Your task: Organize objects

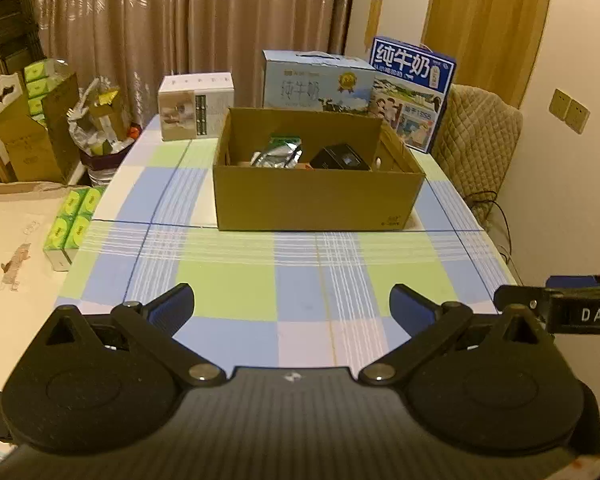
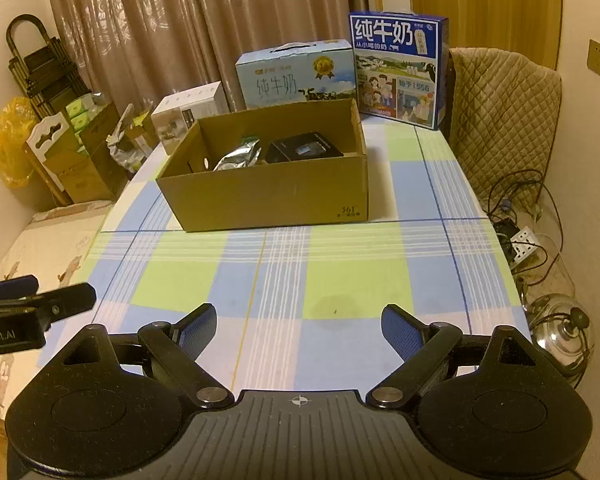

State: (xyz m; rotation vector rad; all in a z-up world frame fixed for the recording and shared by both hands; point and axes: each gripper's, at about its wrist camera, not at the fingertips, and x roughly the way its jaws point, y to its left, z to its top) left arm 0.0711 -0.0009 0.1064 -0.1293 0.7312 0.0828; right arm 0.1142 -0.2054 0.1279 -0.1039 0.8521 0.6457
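Box (image 1: 316, 196) mid-desk (image 1: 228, 272), pouch (image 1: 278, 154) and case (image 1: 340, 158) inside | both hand-held grippers, left (image 1: 292, 308) and right (image 2: 298, 330), spread apart, empty; hovering near edge

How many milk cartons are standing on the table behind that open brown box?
2. The pale blue milk carton stands right behind the cardboard box; the dark blue milk carton stands upright to its right, by the chair. Others might be hidden.

Cardboard box (image 1: 316, 200) near wall hides lower parts of silver foil pouch (image 1: 278, 156) and black box (image 1: 340, 158); small items beside them too hidden to name. Right gripper (image 1: 580, 312) cut off by left wrist view's edge; left gripper (image 2: 24, 312) likewise in right wrist view.
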